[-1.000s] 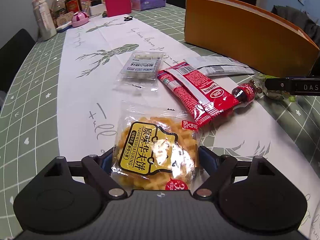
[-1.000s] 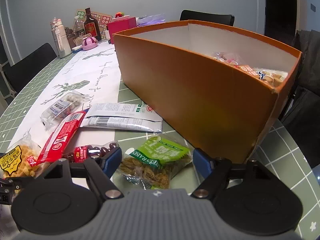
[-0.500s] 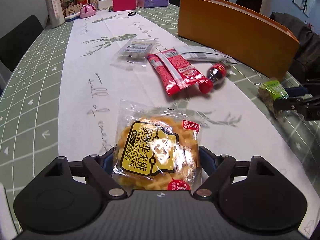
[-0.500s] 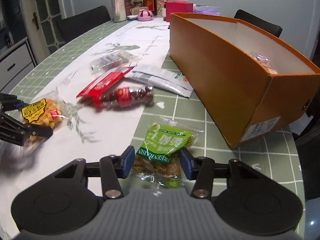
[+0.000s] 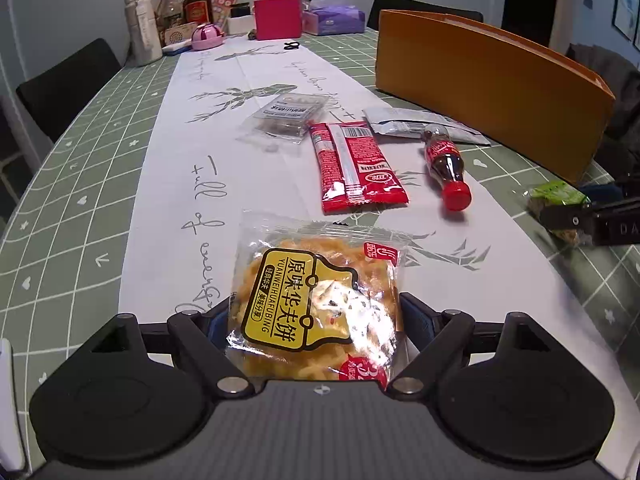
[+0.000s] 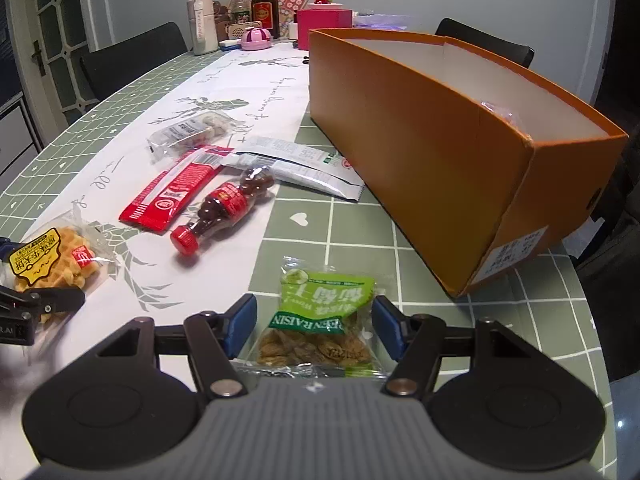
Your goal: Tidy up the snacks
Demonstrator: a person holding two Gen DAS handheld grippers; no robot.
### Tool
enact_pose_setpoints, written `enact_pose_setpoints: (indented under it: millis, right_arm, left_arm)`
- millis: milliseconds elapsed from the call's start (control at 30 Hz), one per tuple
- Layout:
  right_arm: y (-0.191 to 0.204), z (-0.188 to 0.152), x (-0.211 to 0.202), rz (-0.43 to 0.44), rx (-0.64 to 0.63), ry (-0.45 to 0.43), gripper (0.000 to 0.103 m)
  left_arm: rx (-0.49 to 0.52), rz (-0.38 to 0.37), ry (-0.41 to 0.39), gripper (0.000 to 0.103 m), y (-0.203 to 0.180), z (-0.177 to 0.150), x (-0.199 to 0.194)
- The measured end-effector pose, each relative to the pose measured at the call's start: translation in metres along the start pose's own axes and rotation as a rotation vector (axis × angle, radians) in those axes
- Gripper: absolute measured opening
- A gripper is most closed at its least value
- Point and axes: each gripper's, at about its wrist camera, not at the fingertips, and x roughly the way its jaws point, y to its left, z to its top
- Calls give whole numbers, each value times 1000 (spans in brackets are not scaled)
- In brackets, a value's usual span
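My left gripper [image 5: 316, 320] is shut on a yellow waffle-cookie packet [image 5: 316, 296], held just above the white runner; it also shows in the right wrist view [image 6: 52, 264]. My right gripper [image 6: 314, 320] is shut on a green raisin packet [image 6: 324, 320], seen at the right edge of the left wrist view [image 5: 556, 200]. The orange box [image 6: 440, 140] stands to the right with a few packets inside. A red packet [image 5: 356, 164], a small cola-shaped bottle [image 5: 444, 164], a clear packet [image 5: 288, 116] and a silver packet [image 5: 404, 120] lie on the table.
Bottles [image 5: 196, 4], a pink box [image 5: 278, 16], a tissue pack [image 5: 334, 20] and small items crowd the far end of the table. Black chairs [image 5: 68, 80] stand around it. The green checked cloth [image 5: 80, 152] flanks the white runner.
Both grippers have drawn back from the box toward the near end of the table, each still holding its packet. The cola-shaped bottle has rolled, its cap now pointing toward me.
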Motion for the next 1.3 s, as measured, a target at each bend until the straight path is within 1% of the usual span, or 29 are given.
enact_pose_setpoints:
  millis: [33,100,233,467,700,800,967,1100,1300]
  right_arm:
    - [-1,-1,0,9,8,2,53]
    - [-3,-3,-2,13,14,-2,52]
    - [-6,-6,-7,27,21,-1,50]
    - [-8,-10,-21,37,27,-19,49]
    - [-12,-5,-46,52,31,-75,49]
    - [-18,3,-61,72,54,-117,49]
    - [-30,24,-85,78,42,-183,49]
    - [-46,41,-97,75,48,-211,49]
    - [-73,58,-104,50,62,-231,49]
  left_arm:
    - [-9,-6,3,94,1,1,0]
    - [-33,-3,3,90,2,2,-2]
    - [-62,3,3,87,5,2,-5]
    - [-54,0,-17,86,1,3,-20]
    - [-10,-9,-60,86,-7,18,-37]
    - [17,-18,-79,86,-13,30,-40]
    - [58,-36,-133,86,-29,60,-44]
    - [102,-58,-171,86,-47,88,-44]
    - [161,-112,-195,86,-70,121,-32]
